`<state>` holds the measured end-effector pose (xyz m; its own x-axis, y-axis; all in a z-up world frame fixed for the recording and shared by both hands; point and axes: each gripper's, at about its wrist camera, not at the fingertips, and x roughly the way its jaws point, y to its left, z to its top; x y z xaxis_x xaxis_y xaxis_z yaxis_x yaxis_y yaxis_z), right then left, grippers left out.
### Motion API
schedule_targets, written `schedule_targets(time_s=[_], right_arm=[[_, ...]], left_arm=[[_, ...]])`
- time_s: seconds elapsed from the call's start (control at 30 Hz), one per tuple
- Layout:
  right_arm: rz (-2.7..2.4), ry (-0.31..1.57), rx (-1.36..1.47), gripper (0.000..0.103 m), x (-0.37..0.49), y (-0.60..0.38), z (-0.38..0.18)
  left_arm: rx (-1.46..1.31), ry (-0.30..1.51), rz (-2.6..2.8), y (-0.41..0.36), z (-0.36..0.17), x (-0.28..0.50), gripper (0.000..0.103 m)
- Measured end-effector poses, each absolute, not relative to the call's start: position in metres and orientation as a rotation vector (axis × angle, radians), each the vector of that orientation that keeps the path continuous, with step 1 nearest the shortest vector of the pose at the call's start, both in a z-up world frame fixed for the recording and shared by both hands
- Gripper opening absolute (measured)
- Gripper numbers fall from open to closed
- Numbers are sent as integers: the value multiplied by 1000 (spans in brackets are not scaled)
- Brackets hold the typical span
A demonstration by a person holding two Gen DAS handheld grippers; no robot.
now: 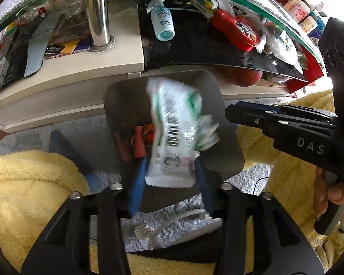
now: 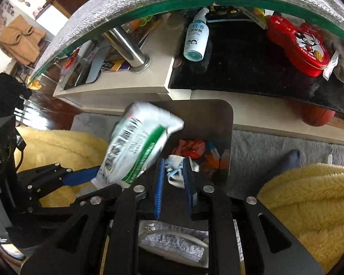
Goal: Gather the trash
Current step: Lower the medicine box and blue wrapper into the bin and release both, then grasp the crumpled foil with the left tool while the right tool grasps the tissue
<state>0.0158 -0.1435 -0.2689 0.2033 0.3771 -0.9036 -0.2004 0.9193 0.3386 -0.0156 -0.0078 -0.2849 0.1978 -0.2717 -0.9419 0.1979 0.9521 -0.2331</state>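
Two grippers over a metal bin, a white-and-green wrapper between them.

From the left wrist we see the left gripper (image 1: 169, 178) with jaws apart, the blurred wrapper (image 1: 174, 133) standing between its blue fingers (image 1: 137, 183) above the bin (image 1: 227, 151); whether the pads touch it we cannot tell. From the right wrist, the right gripper (image 2: 173, 178) has jaws slightly apart around crumpled white trash (image 2: 174, 171) in the bin (image 2: 217, 119), grip unclear; red scraps (image 2: 190, 147) lie farther in, half hidden.
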Motion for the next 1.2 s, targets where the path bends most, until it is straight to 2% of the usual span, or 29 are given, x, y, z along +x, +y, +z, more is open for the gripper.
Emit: schedule_targets(time_s=[0.07, 0.1, 0.2, 0.37, 0.43, 0.87, 1.2], right_arm=[[387, 1294, 152, 38, 17, -146, -267], [380, 1288, 152, 39, 18, -148, -266], [348, 1261, 161, 52, 22, -156, -257], [295, 1200, 152, 84, 31, -170, -237], [302, 1181, 152, 85, 35, -175, -228], [244, 1016, 187, 87, 82, -207, -159], [212, 965, 181, 87, 134, -215, -140]], left_arm=[[-57, 1326, -318, -7, -283, -14, 54], [-53, 1323, -313, -6, -282, -13, 56], [-50, 1311, -302, -2, -277, -11, 69], [-37, 1269, -295, 5, -263, -2, 90], [-39, 1251, -291, 8, -256, 3, 95], [-42, 1110, -251, 24, -190, 54, 95], [-14, 1031, -227, 26, -152, 116, 95]])
